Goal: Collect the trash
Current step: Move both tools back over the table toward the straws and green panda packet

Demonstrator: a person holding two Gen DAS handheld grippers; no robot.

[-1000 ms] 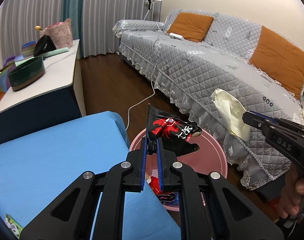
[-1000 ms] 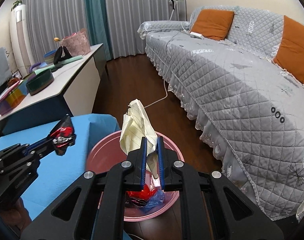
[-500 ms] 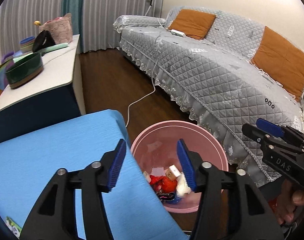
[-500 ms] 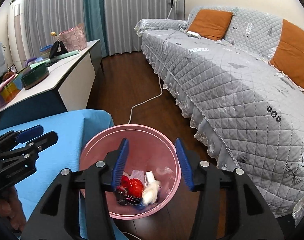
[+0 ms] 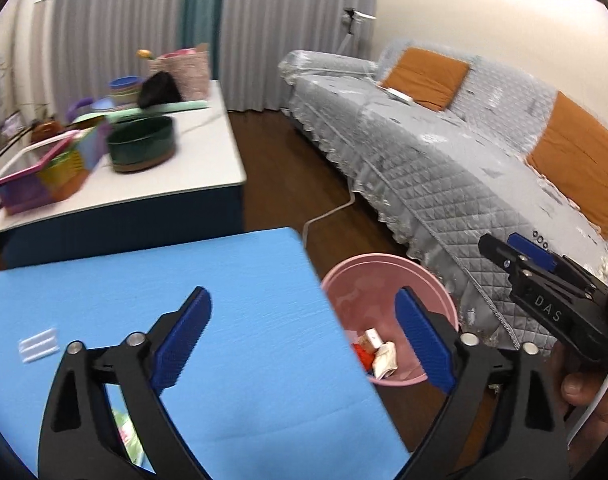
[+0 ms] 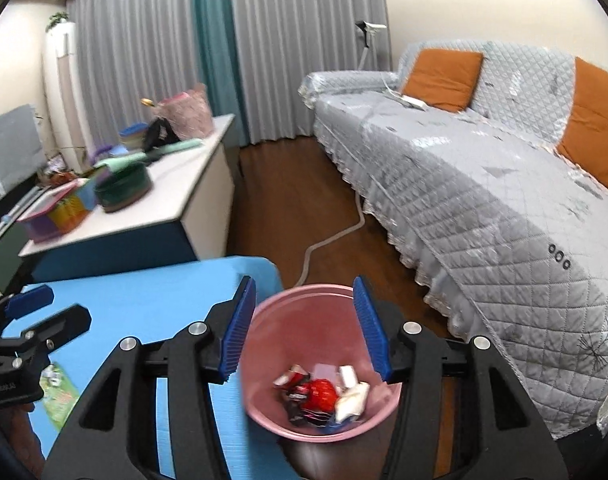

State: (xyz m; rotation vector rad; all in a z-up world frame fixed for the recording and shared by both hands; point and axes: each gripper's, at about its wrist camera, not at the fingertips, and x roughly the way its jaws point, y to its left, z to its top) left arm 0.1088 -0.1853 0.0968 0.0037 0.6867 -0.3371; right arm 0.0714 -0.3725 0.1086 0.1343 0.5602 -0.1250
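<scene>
A pink bin [image 5: 384, 276] [image 6: 304, 312] stands on the floor by the corner of the blue table [image 5: 183, 280] [image 6: 143, 300]. Red, black and white trash [image 6: 324, 394] [image 5: 378, 354] lies in its bottom. My left gripper [image 5: 302, 294] [image 6: 63, 306] hangs over the table's edge beside the bin, its jaws opening wide with nothing between them. Above the bin, my right gripper [image 6: 304, 282] [image 5: 500, 242] is open and empty. On the table lie a green wrapper [image 6: 59, 394] [image 5: 125, 436] and a small white scrap [image 5: 39, 344].
A grey quilted sofa [image 6: 484, 200] with orange cushions runs along the right. A white side table [image 5: 163, 176] holding a green bowl and coloured baskets stands behind the blue table. A white cable [image 6: 336, 236] crosses the wooden floor. A hand [image 5: 584, 392] holds the right gripper.
Both grippers opened and let go: the black-red wrapper and the cream paper dropped into the bin. Both grippers then rose and drew back.
</scene>
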